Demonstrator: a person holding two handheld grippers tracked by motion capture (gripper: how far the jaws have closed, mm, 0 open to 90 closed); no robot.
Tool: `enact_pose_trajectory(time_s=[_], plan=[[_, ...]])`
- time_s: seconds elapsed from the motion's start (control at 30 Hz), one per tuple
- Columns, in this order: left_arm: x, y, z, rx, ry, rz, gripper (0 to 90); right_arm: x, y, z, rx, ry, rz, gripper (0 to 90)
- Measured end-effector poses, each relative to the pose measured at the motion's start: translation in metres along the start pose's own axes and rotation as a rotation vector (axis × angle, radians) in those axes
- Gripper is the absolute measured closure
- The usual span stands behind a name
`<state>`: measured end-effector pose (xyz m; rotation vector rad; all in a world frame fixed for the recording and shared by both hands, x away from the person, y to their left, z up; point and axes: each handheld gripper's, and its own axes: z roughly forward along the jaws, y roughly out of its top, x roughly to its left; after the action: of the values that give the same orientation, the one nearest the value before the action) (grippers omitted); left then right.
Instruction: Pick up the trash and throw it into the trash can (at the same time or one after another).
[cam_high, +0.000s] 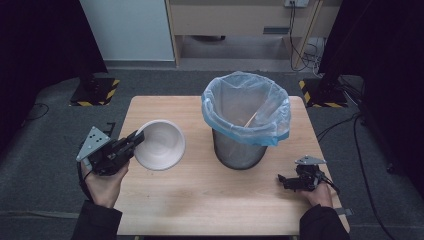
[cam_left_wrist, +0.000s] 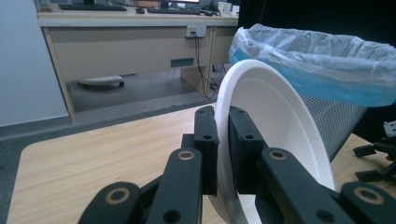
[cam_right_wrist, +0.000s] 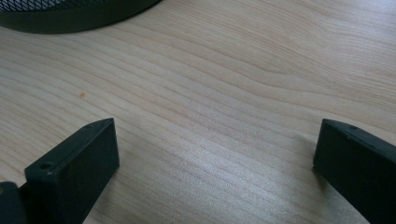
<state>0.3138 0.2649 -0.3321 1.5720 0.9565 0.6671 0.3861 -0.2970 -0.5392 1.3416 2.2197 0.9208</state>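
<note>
Item: white bowl (cam_high: 161, 144), rim pinched by left gripper (cam_high: 134, 139), left of lined bin (cam_high: 246, 120). Right gripper (cam_right_wrist: 215, 163) spread wide, idle. Risk: thin rim grip may slip mid-tilt.

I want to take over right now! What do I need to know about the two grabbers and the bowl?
Left gripper: shut on the rim of the white bowl, one jaw inside and one outside. The bowl looks empty and is tipped on its side, its opening toward the bin.
Right gripper: open, holding nothing, low over the table near the right front edge.
Bin: mesh, lined with a blue bag, standing mid-table right of the bowl; a thin stick leans inside.
Done: the bowl is gripped.
Left: probably carry the bowl over to the bin; keep the grip tight, it is only on the rim.
</note>
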Motion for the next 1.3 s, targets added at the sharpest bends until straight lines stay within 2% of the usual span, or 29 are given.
enact_pose_trajectory(time_s=[0.37,0.53,0.67,1.3], plan=[[-0.010,0.021,0.007,-0.041,-0.022,0.021,82.6,0.000,0.000,0.000,0.000,0.000,0.000,0.4],[-0.014,0.026,0.011,-0.044,-0.027,0.036,82.6,0.000,0.000,0.000,0.000,0.000,-0.002,0.4],[-0.016,0.031,0.014,-0.060,-0.032,0.033,82.6,0.000,0.000,0.000,0.000,0.000,0.000,0.4],[-0.030,0.066,0.026,-0.117,-0.054,0.068,82.6,0.000,0.000,0.000,0.000,0.000,0.000,0.4]])
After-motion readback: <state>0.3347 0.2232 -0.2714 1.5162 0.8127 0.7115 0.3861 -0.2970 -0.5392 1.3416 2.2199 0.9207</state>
